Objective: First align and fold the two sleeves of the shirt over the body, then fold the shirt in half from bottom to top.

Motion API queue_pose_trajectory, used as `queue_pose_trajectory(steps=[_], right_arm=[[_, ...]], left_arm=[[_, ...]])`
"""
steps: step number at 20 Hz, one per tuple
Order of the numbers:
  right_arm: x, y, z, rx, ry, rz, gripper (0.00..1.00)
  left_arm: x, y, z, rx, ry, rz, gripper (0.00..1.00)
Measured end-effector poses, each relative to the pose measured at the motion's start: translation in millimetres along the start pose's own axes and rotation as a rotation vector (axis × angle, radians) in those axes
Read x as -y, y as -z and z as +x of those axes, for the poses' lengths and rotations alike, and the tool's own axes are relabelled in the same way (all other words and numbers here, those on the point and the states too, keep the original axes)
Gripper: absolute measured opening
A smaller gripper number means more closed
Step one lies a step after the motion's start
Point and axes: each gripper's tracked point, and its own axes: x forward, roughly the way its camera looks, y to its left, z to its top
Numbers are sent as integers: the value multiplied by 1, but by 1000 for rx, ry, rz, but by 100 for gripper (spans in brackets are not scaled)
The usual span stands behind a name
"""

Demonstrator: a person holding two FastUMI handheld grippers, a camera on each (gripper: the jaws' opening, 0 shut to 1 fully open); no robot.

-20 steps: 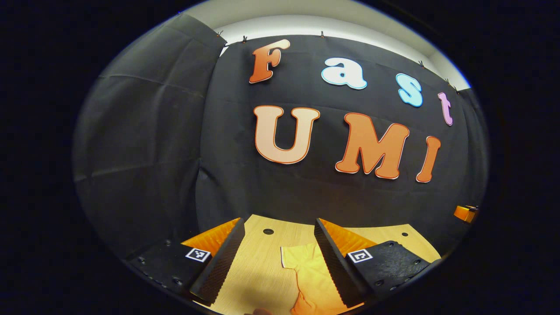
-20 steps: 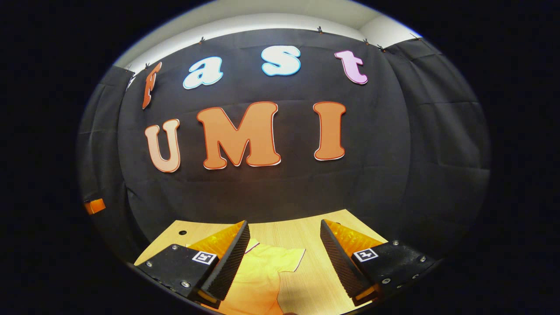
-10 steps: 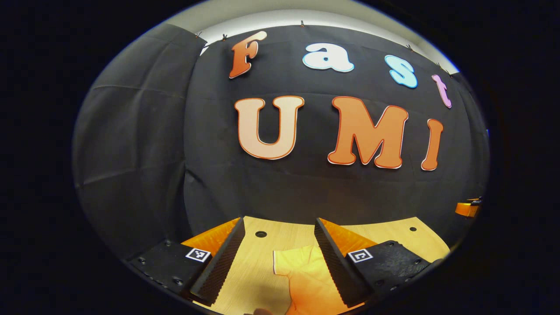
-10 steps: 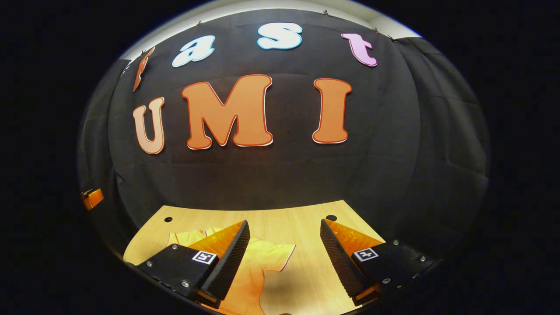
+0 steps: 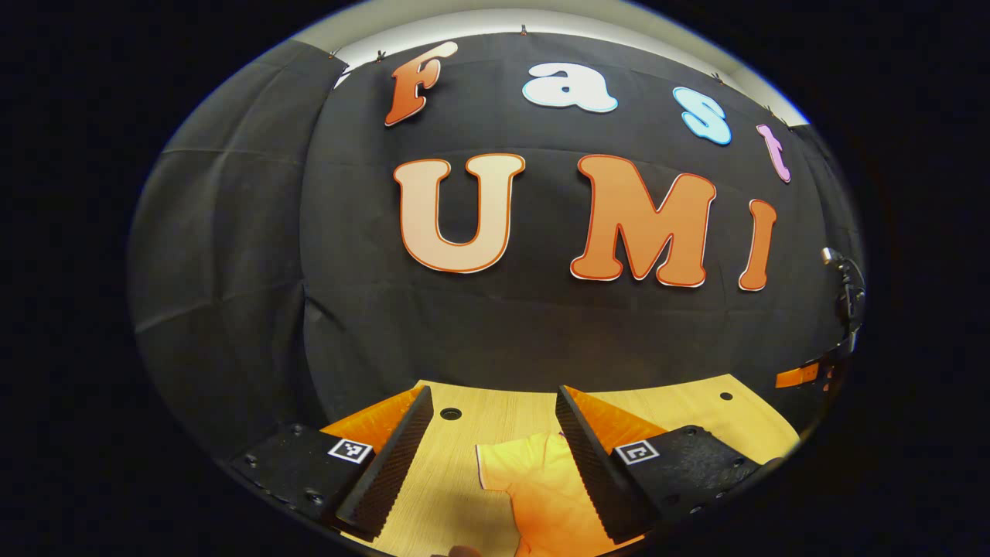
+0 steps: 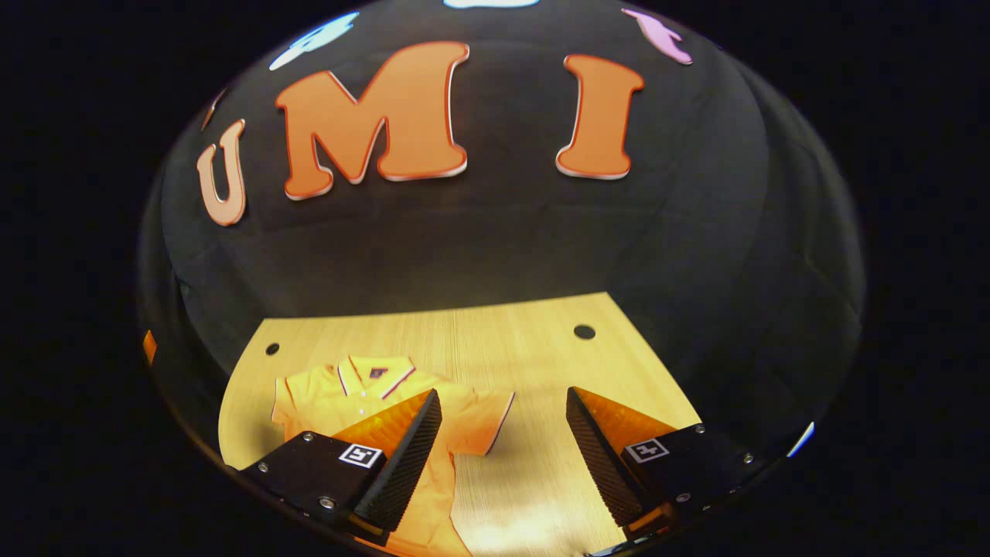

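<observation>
A small orange polo shirt point(image 6: 348, 391) lies flat on the light wooden table point(image 6: 503, 348), collar toward the far wall and both short sleeves spread out. In the right gripper view its right sleeve point(image 6: 483, 422) reaches between my fingers, and my right gripper point(image 6: 499, 449) hangs open above it. In the left gripper view the shirt's left sleeve point(image 5: 514, 468) and part of the body point(image 5: 553, 510) lie between the fingers of my left gripper point(image 5: 487, 456), which is open and holds nothing. The lower part of the shirt is hidden behind the fingers.
The table has round holes point(image 6: 585, 332) near its far corners point(image 5: 450, 414). The black cloth wall point(image 5: 503, 333) stands right behind the table's far edge. An orange piece of the other gripper point(image 5: 797, 377) shows at the right rim of the left gripper view.
The right gripper has tilted down, so the whole collar and both sleeves now show in its view. The left gripper has shifted slightly; the sleeve sits a little further left between its fingers.
</observation>
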Motion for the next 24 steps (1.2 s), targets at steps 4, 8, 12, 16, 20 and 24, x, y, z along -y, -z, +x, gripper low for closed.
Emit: queue_pose_trajectory(steps=[4, 8, 12, 16, 20, 24], right_arm=[[-12, 4, 45, -118, -21, -5, 99], [-14, 36, 100, -293, -16, -26, 99], [-4, 77, 154, -448, 29, -34, 100], [2, 113, 189, -550, 49, 2, 100], [0, 144, 215, -621, 54, 55, 100], [-4, 157, 224, -655, 45, 85, 100]], left_arm=[[-15, 4, -2, -17, -11, -10, 98], [-39, 6, 1, -35, -46, -18, 98], [-50, 21, 12, -77, -63, -50, 98], [-57, 34, 23, -115, -81, -45, 98], [-67, 52, 33, -163, -100, -52, 98], [-69, 64, 41, -197, -104, -70, 98]])
